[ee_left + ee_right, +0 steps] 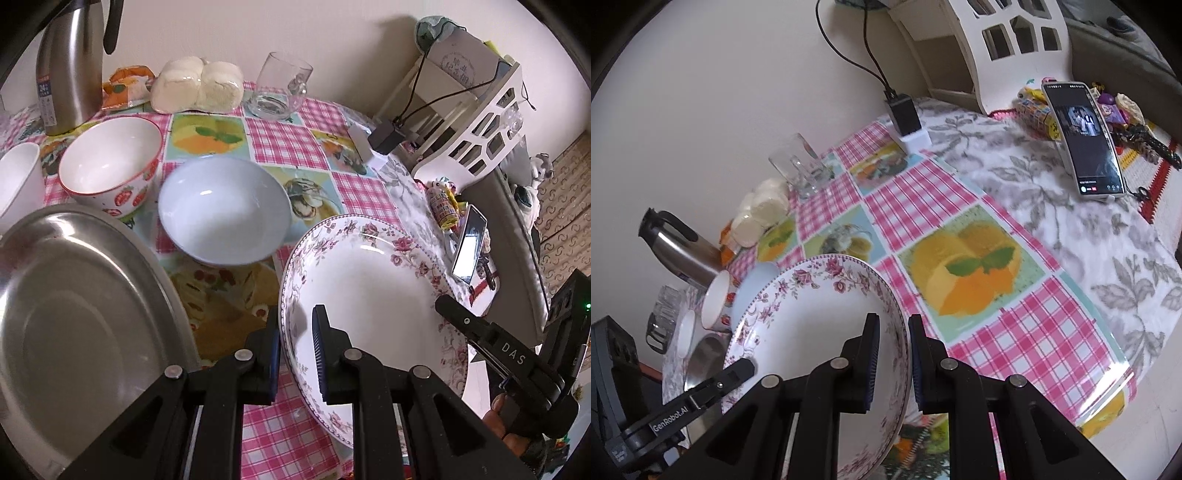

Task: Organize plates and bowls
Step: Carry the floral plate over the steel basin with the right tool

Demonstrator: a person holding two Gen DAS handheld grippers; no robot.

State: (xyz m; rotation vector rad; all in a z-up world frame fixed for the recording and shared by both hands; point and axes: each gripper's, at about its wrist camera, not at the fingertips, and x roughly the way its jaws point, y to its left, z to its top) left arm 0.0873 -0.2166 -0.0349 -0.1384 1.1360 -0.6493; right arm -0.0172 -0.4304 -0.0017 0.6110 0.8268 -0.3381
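A floral-rimmed white plate (pixel 369 280) is tilted above the checked tablecloth. My left gripper (pixel 297 350) is shut on its near-left rim, one pad each side. My right gripper (pixel 894 354) is shut on the opposite rim of the same plate (pixel 812 332); it shows in the left wrist view (pixel 480 332) at the plate's right edge. A steel plate (pixel 74 314) lies at the left. A pale blue bowl (pixel 225 210) stands in the middle, a strawberry-pattern bowl (pixel 110 162) behind it, and a white bowl (pixel 14 177) at the far left.
A steel thermos (pixel 70 70), wrapped buns (pixel 199 86) and a glass mug (pixel 280 88) stand along the wall. A phone (pixel 1082 140) leans at the right by a white rack (pixel 480 122). A charger block (pixel 905 114) sits near the wall.
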